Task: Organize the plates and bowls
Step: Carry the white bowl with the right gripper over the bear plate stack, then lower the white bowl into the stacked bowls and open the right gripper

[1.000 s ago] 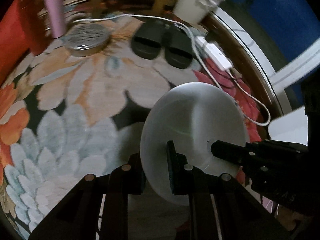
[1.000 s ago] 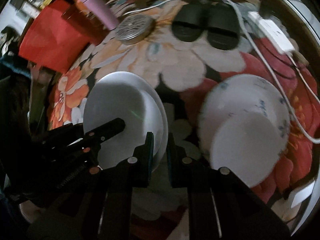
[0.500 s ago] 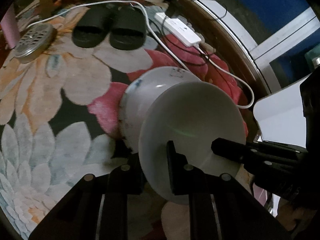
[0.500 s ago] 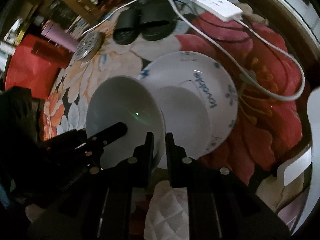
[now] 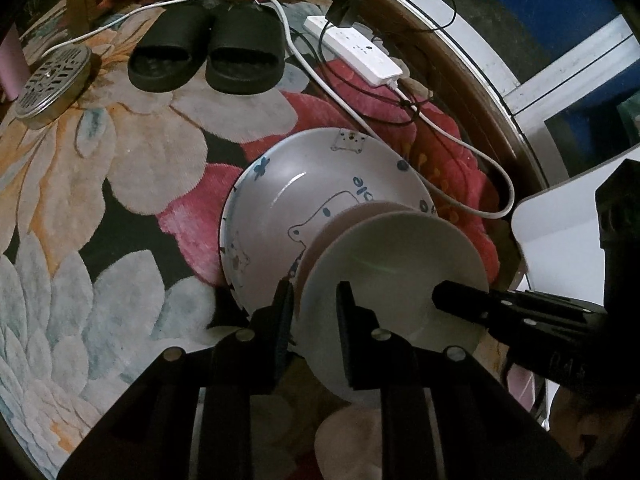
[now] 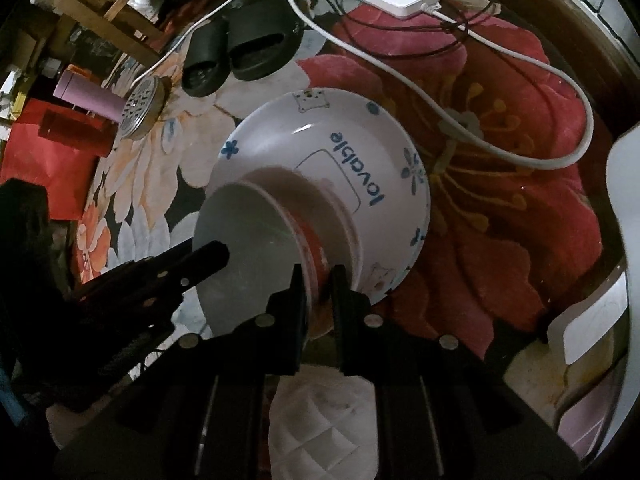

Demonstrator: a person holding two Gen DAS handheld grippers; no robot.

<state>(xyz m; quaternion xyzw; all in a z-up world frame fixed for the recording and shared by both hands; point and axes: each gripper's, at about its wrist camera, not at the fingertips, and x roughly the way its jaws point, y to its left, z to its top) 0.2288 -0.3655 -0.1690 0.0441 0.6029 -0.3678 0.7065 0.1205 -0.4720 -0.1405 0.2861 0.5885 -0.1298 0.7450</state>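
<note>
A floral-patterned rug in red, cream and pale blue (image 5: 132,184) covers the floor and serves as the work surface. On it sits the wide white bowl printed with blue cartoon figures and the word "lovable" (image 6: 340,160), apparently the base of a stack. The smaller plain white bowl (image 5: 396,252) is held inside it, toward its near side, carried by both tools so it goes in level. The right gripper (image 6: 318,286) is clamped on that bowl's near rim. The left gripper (image 5: 314,300) straddles the opposite rim; its jaws are opening, seemingly to release. Far off lie black slippers (image 5: 208,56) and a white power strip (image 5: 360,52), well apart.
</note>
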